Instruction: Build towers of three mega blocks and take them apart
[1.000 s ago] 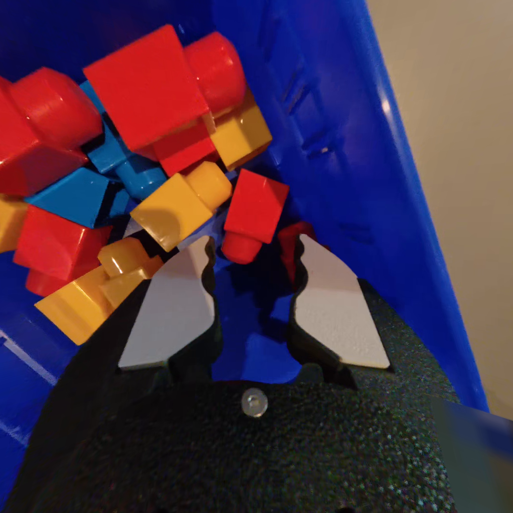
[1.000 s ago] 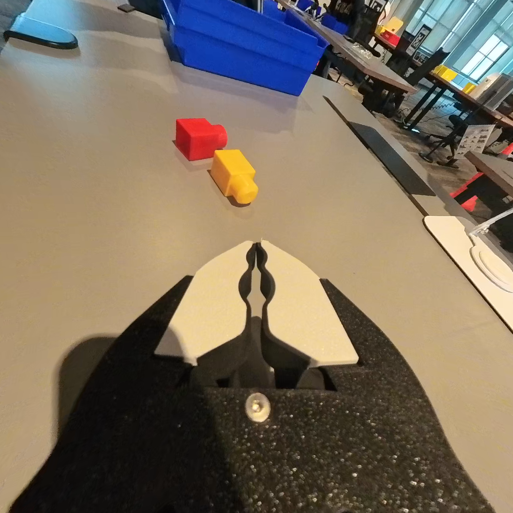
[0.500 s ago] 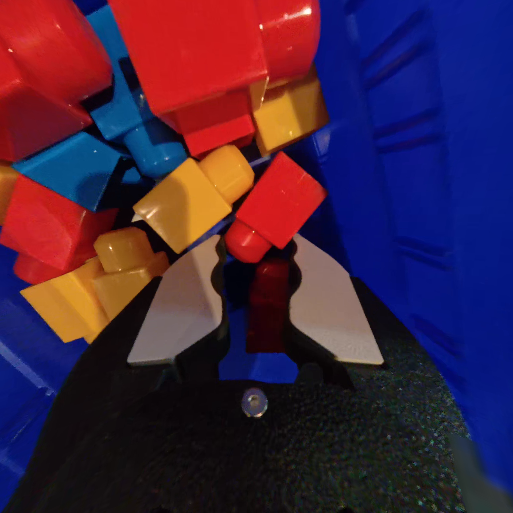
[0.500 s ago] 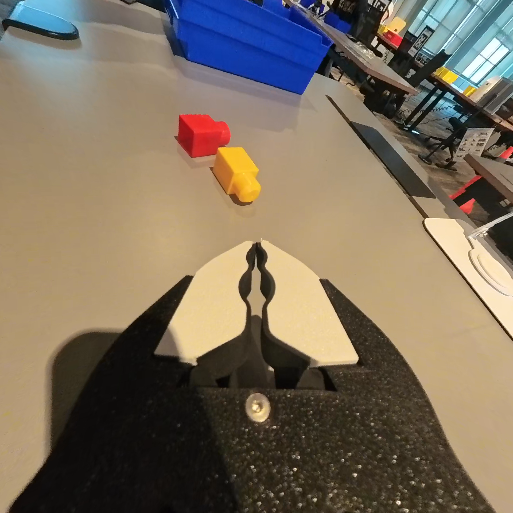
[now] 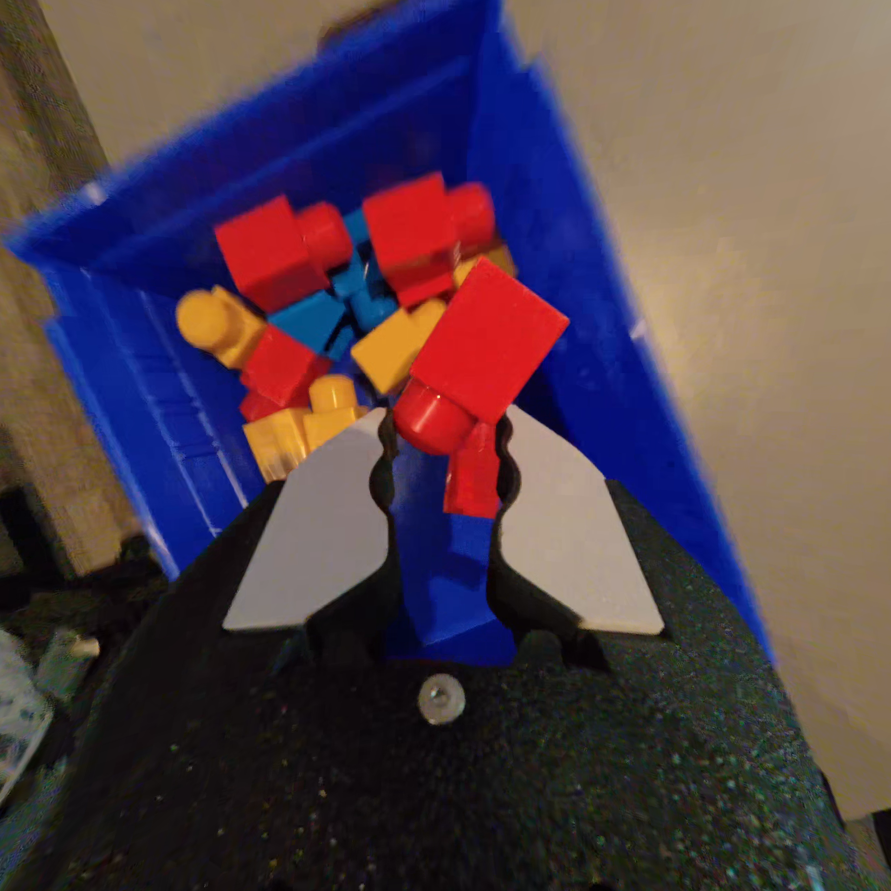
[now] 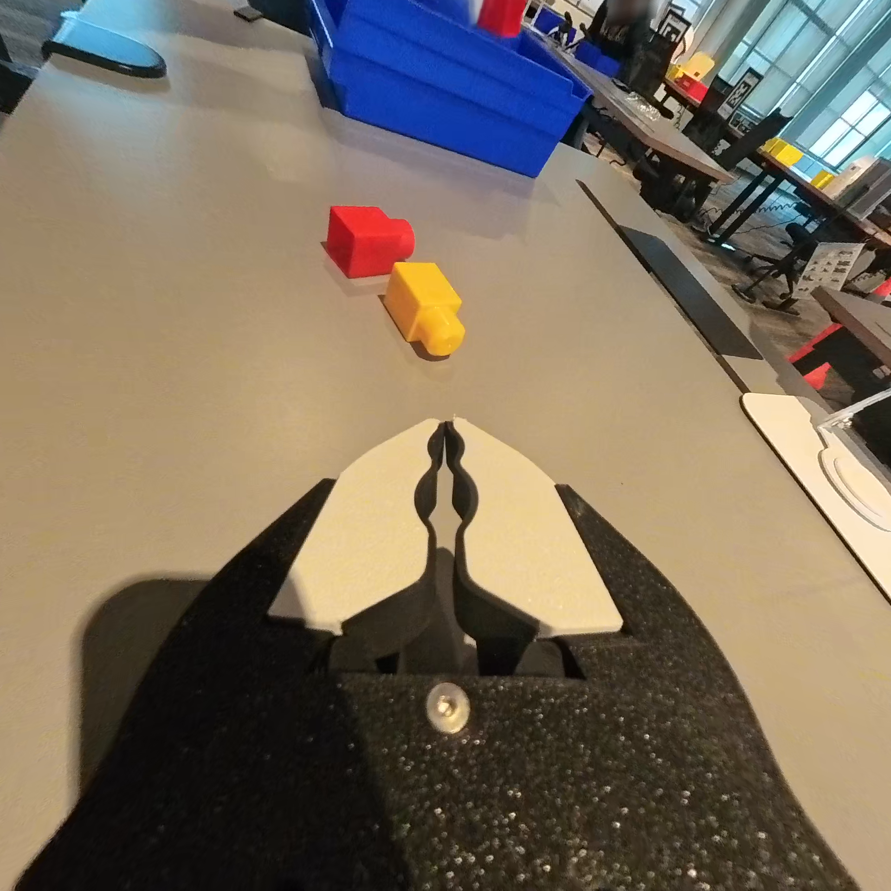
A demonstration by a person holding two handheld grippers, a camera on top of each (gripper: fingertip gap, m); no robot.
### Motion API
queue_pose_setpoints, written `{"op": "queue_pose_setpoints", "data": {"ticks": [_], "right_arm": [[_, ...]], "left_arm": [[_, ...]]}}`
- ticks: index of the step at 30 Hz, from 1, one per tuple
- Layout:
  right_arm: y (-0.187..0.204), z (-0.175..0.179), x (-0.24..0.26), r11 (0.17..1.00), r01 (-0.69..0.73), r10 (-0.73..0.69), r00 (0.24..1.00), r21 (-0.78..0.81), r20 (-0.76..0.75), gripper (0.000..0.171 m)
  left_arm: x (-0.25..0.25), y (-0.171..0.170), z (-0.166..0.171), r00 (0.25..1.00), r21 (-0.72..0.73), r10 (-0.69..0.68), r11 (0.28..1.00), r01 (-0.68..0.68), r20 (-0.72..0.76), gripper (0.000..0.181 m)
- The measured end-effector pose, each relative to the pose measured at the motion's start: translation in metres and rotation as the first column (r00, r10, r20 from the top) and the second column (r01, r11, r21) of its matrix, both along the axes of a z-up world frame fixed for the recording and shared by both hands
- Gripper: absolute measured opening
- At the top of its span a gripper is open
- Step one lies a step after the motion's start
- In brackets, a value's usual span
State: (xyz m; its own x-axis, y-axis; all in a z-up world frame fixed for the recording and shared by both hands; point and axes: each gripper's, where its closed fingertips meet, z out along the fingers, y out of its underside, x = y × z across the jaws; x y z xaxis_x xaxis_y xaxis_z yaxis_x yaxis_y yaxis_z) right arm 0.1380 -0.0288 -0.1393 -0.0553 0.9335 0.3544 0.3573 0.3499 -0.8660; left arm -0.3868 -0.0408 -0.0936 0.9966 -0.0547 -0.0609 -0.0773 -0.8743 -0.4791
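the left tongs [image 5: 443, 434] hang above a deep blue plastic bin [image 5: 602, 385], pinching a glossy red plastic mega block [image 5: 487, 347] near their tips; the block's round stud points toward the left finger and its square body tilts up and to the right, while a thin red part of it runs down along the inner edge of the right finger; a gap remains between the stud and the left finger; below, the bin holds a loose heap of red, yellow and blue mega blocks [image 5: 337, 308] lying at all angles; the view is blurred; the right tongs [image 6: 446, 424] are pressed together with nothing between them, low over a grey table [image 6: 168, 337]; ahead of them a yellow plastic mega block [image 6: 424, 306] lies on its side with its stud toward the tongs, and just beyond it a red plastic block on the table [image 6: 366, 246] lies on its side with its stud to the right; the two are near each other, whether touching cannot be told; the blue bin stands farther back.
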Motion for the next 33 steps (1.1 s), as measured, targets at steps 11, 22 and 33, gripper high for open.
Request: {"op": "queue_pose_setpoints", "data": {"ticks": [11, 22, 33], "right_arm": [[0.004, 0.007, 0.001, 1.0, 0.016, -0.017, 0.999, -0.026, -0.042, 0.0], [0.03, 0.011, 0.017, 0.974, 0.1, -0.112, 0.992, -0.205, -0.052, 0.008], [0.037, -0.001, 0.017, 0.959, 0.17, -0.165, 0.985, -0.227, 0.04, 0.031]], "left_arm": [[0.353, 0.043, 0.04, 0.624, 0.061, -0.778, 0.621, 0.781, -0.072, 0.039], [0.484, 0.046, -0.09, 0.367, -0.24, -0.929, 0.346, 0.907, 0.046, 0.041], [0.499, 0.076, -0.064, 0.513, 0.057, -0.858, 0.512, 0.857, -0.004, 0.053]]}}
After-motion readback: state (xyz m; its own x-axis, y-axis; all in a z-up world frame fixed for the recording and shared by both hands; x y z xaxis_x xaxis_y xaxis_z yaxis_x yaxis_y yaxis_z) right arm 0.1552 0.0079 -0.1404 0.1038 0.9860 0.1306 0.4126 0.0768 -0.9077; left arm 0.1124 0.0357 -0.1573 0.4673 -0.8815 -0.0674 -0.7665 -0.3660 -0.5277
